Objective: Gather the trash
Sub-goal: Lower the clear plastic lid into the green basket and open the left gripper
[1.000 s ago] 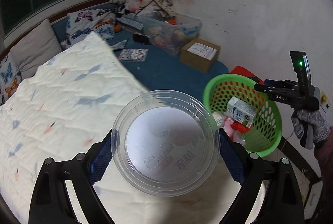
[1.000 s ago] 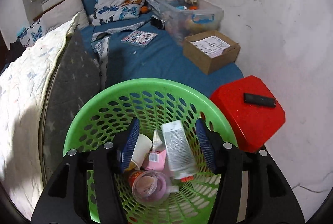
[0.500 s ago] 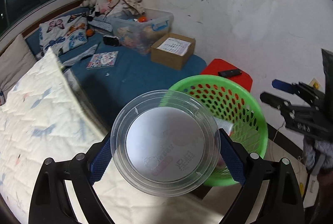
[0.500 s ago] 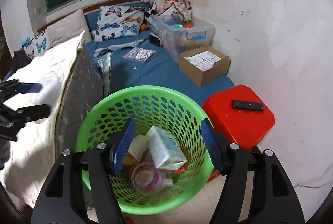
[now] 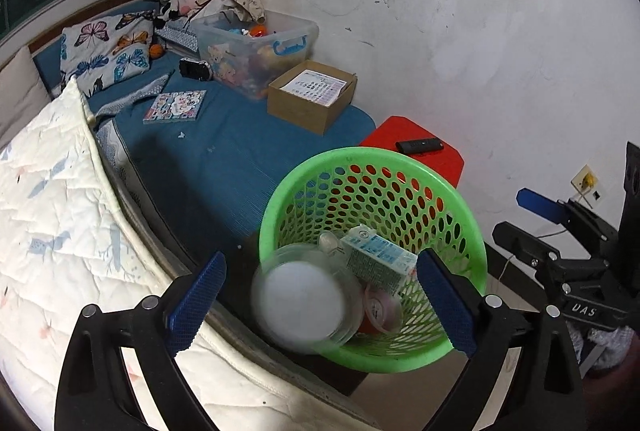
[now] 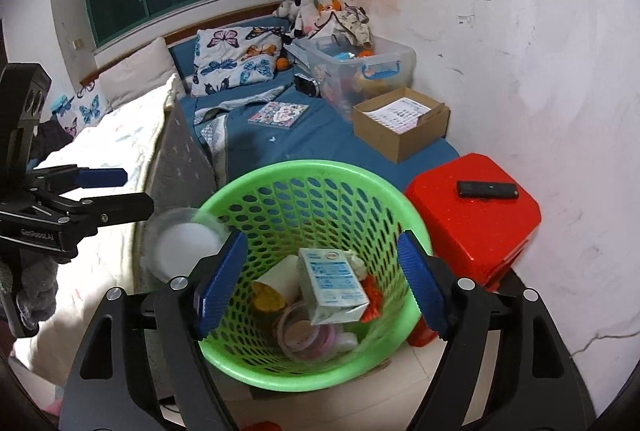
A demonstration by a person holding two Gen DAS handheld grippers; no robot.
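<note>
Between the left gripper's [image 5: 320, 291] blue pads, the clear plastic lid [image 5: 302, 301] isn't pinched anymore. Half a second ago it was clamped flat between them; now the jaws stand wide apart with nothing in them, and the lid is a blurry disc loose at the near-left rim of the green basket [image 5: 472, 231]. From the right wrist view the lid [image 6: 186, 243] looks just outside the basket's [image 6: 304, 167] left edge, so I can't tell if it's over the rim or beside it. The camera has also swung closer over the basket than before.

The right gripper [image 6: 320, 279] hangs above the basket's mouth, jaws spread wide and empty, same as in the earlier frames. Below it lie a milk carton [image 6: 332, 285], a paper cup [image 6: 280, 277] and a pinkish tub [image 6: 304, 335], all in the basket's bottom.

Further out: a red stool [image 6: 476, 223] just right of the basket with a black remote [image 6: 486, 189] on top, then the blue mattress [image 5: 208, 167] with a cardboard box [image 5: 312, 101] and a clear toy bin [image 5: 256, 51] against the wall. White quilt [image 5: 48, 199] on the left.
</note>
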